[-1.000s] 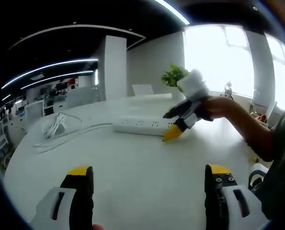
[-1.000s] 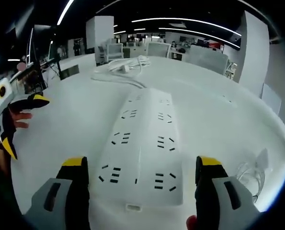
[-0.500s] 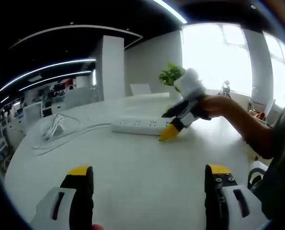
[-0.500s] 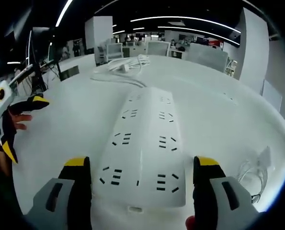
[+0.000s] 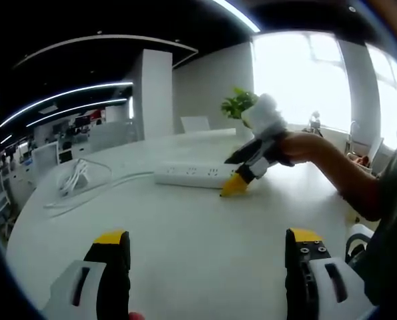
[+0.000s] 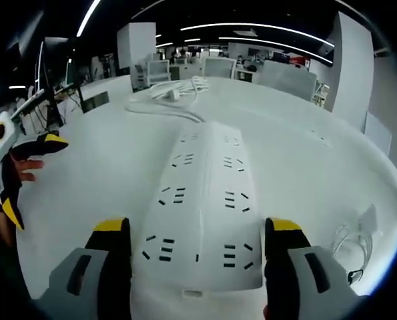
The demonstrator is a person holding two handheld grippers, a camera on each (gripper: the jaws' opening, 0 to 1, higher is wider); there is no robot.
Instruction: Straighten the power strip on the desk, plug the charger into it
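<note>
A long white power strip lies on the white desk, its near end between my right gripper's open jaws. The yellow-tipped jaws stand close to its two long edges; contact is not clear. From the left gripper view the same strip lies mid-desk, with the right gripper at its right end, held by a hand. My left gripper hovers open over bare desk, holding nothing. It also appears at the left. A small white block with thin coiled wire, seemingly the charger, lies right of the strip.
The strip's thick white cable is bundled at the far end of the desk, seen at the left in the left gripper view. A potted plant stands behind the strip. Office desks and chairs fill the background.
The right gripper's jaws have narrowed toward the strip's edges and the gripper has edged slightly forward along it. The left gripper has stayed put.
</note>
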